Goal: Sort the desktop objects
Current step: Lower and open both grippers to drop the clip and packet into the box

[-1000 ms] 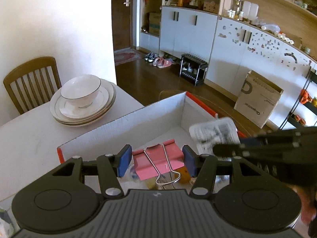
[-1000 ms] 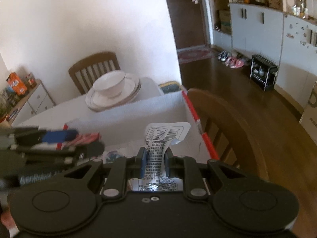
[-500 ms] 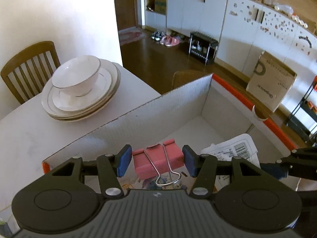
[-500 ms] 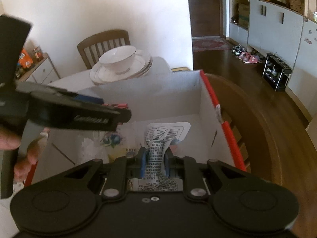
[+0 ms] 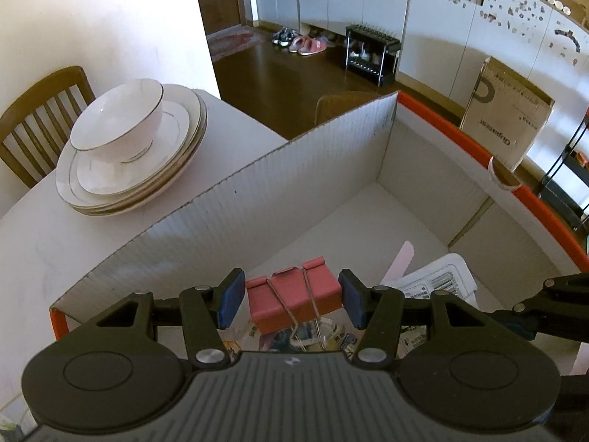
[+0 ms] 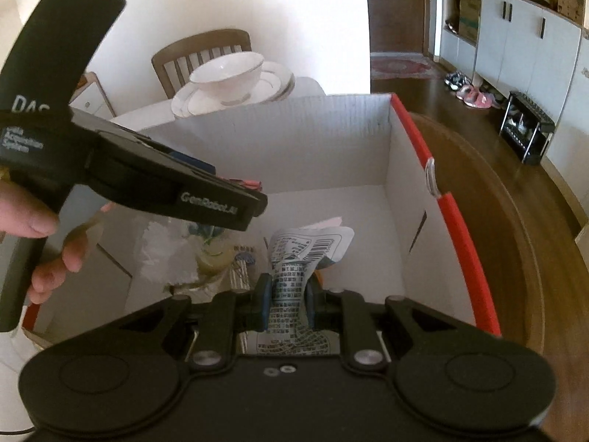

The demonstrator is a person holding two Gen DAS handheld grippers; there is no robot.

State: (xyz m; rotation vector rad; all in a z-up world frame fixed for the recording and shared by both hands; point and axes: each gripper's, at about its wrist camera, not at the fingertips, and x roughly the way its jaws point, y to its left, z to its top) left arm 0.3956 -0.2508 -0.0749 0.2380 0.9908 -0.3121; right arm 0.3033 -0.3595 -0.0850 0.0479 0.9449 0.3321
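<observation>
My left gripper (image 5: 291,296) is shut on a pink binder clip (image 5: 292,296) and holds it over the inside of a white cardboard box with an orange rim (image 5: 441,121). My right gripper (image 6: 287,294) is shut on a white printed packet (image 6: 294,276) and holds it inside the same box (image 6: 416,136). The left gripper shows in the right wrist view (image 6: 254,202), to the left of and above the packet. The packet also shows in the left wrist view (image 5: 438,281). Several small items lie on the box floor under both grippers.
A stack of white plates with a bowl (image 5: 125,140) stands on the white table (image 5: 44,243) beyond the box's left wall. A wooden chair (image 5: 40,107) is behind the table. Another wooden chair (image 6: 515,239) curves round the box's right side.
Both grippers have moved forward and down over the box, each still holding its object. The packet has sunk lower into the box.
</observation>
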